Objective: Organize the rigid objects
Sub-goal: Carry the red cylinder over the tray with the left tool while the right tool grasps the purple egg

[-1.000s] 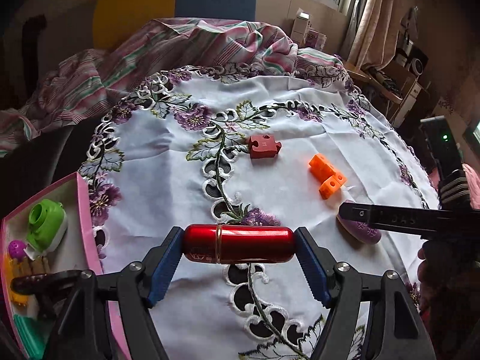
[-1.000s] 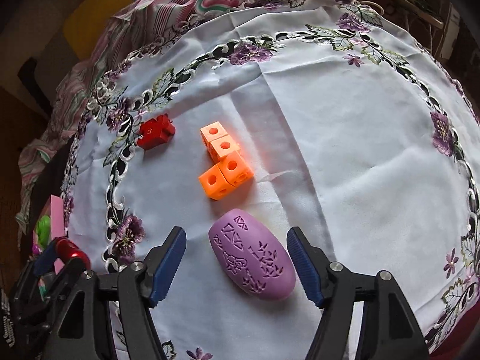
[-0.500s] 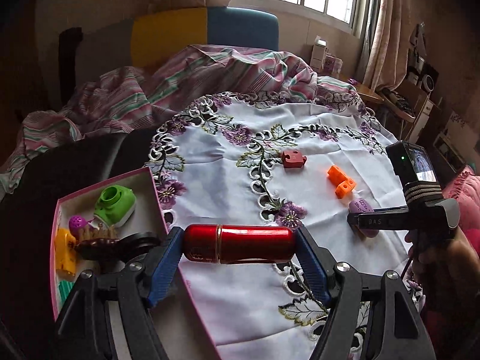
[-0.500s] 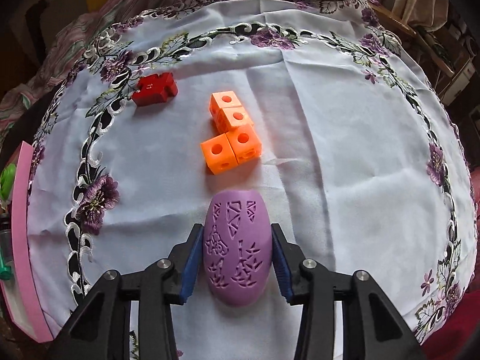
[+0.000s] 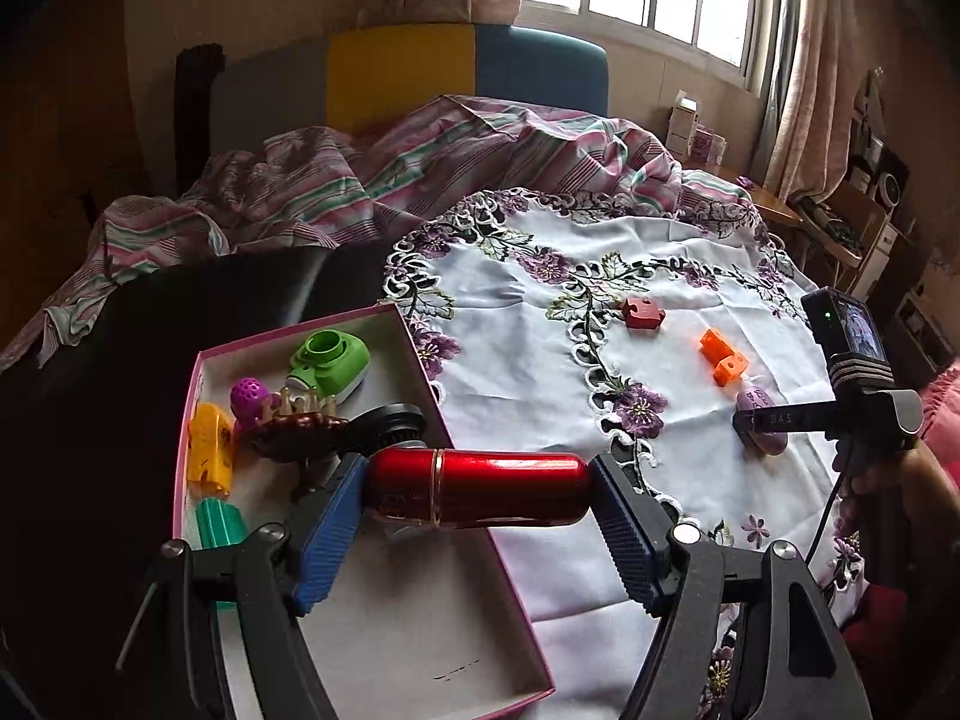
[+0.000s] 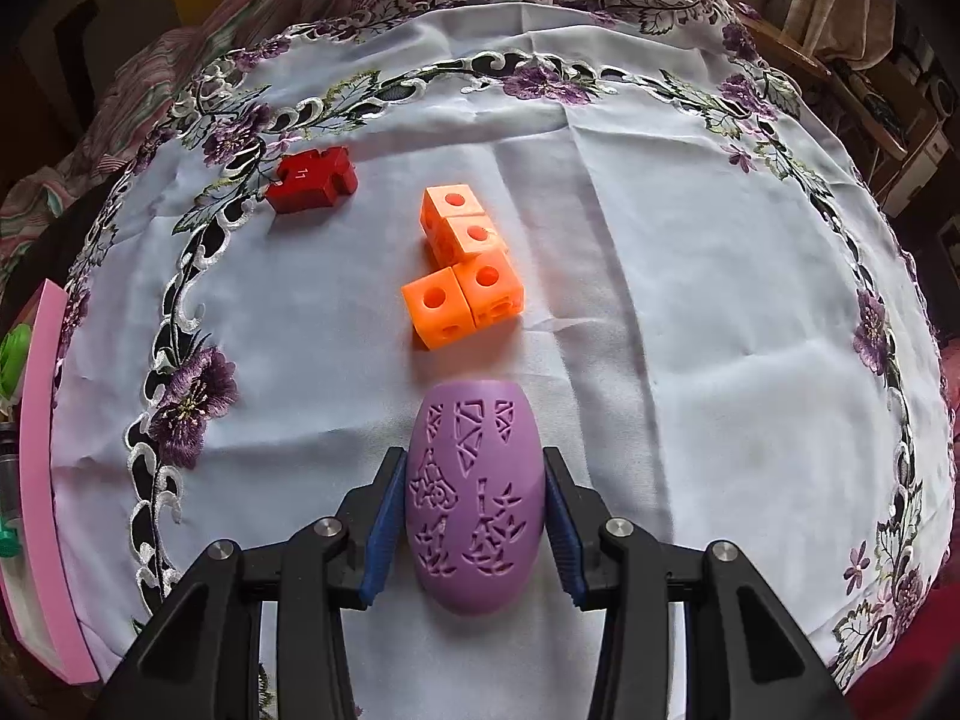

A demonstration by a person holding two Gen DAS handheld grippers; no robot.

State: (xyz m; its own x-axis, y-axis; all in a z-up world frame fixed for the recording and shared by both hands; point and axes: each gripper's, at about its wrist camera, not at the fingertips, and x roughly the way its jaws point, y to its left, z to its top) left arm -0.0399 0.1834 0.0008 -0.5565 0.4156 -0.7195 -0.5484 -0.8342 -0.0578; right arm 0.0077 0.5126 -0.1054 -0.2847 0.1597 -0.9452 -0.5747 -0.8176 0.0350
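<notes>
My left gripper (image 5: 480, 495) is shut on a red metal cylinder (image 5: 480, 492), held level above the right wall of the pink box (image 5: 192, 384). My right gripper (image 6: 474, 510) is shut on a purple carved egg-shaped piece (image 6: 474, 498) low over the white tablecloth (image 6: 690, 300); it also shows in the left wrist view (image 5: 759, 420). An orange block cluster (image 6: 465, 273) and a red puzzle block (image 6: 312, 180) lie on the cloth beyond the egg.
The pink box holds a green toy (image 5: 330, 360), a yellow piece (image 5: 210, 444), a purple ball (image 5: 249, 396), a brown comb (image 5: 300, 426) and a black brush (image 5: 390, 426). A striped blanket (image 5: 360, 180) lies behind the table.
My left gripper has carried the red cylinder up and left, from over the cloth to over the pink box. My right gripper closed on the purple egg and holds it.
</notes>
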